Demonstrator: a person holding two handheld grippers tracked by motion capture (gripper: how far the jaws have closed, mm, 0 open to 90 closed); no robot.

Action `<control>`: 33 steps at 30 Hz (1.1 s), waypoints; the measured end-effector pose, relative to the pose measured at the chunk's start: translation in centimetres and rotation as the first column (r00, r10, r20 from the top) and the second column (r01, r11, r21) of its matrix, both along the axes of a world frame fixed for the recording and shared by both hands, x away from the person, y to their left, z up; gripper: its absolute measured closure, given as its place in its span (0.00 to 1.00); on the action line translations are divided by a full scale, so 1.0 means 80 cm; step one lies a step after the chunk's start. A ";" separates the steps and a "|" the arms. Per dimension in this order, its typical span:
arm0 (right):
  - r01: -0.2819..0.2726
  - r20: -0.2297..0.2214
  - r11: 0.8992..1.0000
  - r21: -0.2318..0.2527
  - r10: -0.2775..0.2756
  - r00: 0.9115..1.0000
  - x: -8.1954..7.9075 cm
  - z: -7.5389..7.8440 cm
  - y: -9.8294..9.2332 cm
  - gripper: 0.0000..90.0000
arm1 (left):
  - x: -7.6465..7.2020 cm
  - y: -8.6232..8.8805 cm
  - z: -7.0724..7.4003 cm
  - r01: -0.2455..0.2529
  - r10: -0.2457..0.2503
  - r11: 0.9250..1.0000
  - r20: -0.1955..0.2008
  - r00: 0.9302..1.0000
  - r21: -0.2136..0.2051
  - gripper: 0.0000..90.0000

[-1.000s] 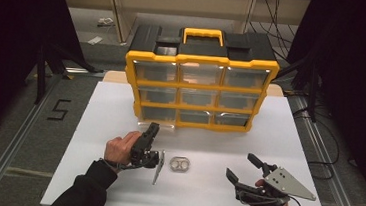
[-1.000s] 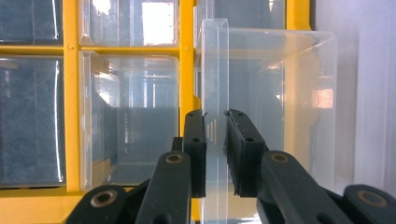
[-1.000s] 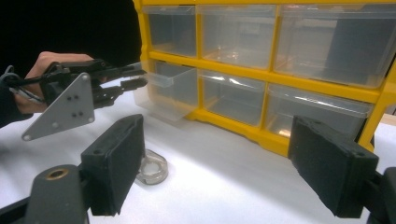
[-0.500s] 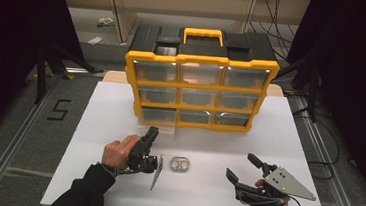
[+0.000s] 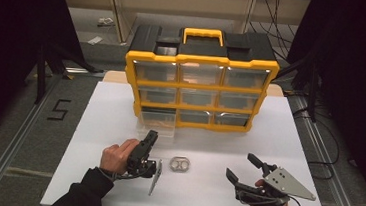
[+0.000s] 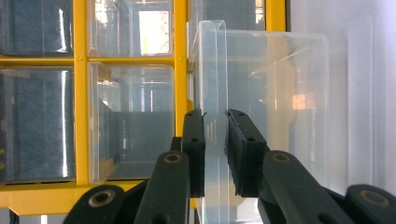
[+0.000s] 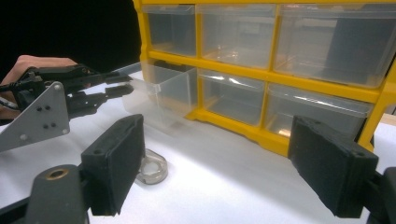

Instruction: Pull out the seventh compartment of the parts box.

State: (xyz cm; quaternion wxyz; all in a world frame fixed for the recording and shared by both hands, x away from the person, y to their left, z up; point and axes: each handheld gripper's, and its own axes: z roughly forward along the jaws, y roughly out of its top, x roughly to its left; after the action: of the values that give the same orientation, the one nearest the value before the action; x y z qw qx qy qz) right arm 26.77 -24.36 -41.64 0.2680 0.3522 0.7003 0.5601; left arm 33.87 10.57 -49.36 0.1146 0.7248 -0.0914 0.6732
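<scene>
A yellow and black drawer organizer (image 5: 200, 88) stands upright at the back of the white table. Its bottom-left clear drawer (image 5: 156, 126) is pulled partway out toward me. In the left gripper view, my left gripper (image 6: 215, 140) is shut on the front wall of that clear drawer (image 6: 280, 93), one pad on each side of the thin plastic. The high view has the left gripper (image 5: 151, 136) reaching up to the drawer from the near left. My right gripper (image 5: 240, 167) rests at the near right, open and empty, its jaws wide apart in its own view (image 7: 219, 163).
A small translucent two-holed piece (image 5: 180, 164) lies on the white table (image 5: 293, 143) between the two hands, also visible as the two-holed piece (image 7: 152, 169) by the right gripper's left jaw. The organizer's other drawers (image 7: 243, 32) sit closed in the yellow frame.
The left hand has shifted slightly toward the near edge, still gripping the drawer. The right gripper has stayed put.
</scene>
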 end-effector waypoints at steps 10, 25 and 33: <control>0.001 0.000 1.000 0.000 -0.001 1.000 0.000 0.000 0.000 0.22 | -0.001 0.000 -0.001 -0.015 0.014 1.000 -0.029 0.999 -0.026 0.74; -0.003 0.003 1.000 0.001 0.003 1.000 0.000 -0.001 0.001 0.22 | -0.017 0.009 0.030 -0.125 0.006 0.915 -0.299 0.954 -0.382 0.33; -0.004 0.001 1.000 0.000 0.004 1.000 0.000 0.000 0.000 0.22 | -0.012 0.023 0.044 -0.204 -0.133 0.798 -0.496 0.858 -0.567 0.31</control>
State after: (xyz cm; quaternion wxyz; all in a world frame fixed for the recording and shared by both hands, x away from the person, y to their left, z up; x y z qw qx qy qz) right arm 26.78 -24.32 -41.66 0.2674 0.3505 0.7008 0.5608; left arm 32.89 12.43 -45.86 0.3455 0.8039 0.1748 0.4515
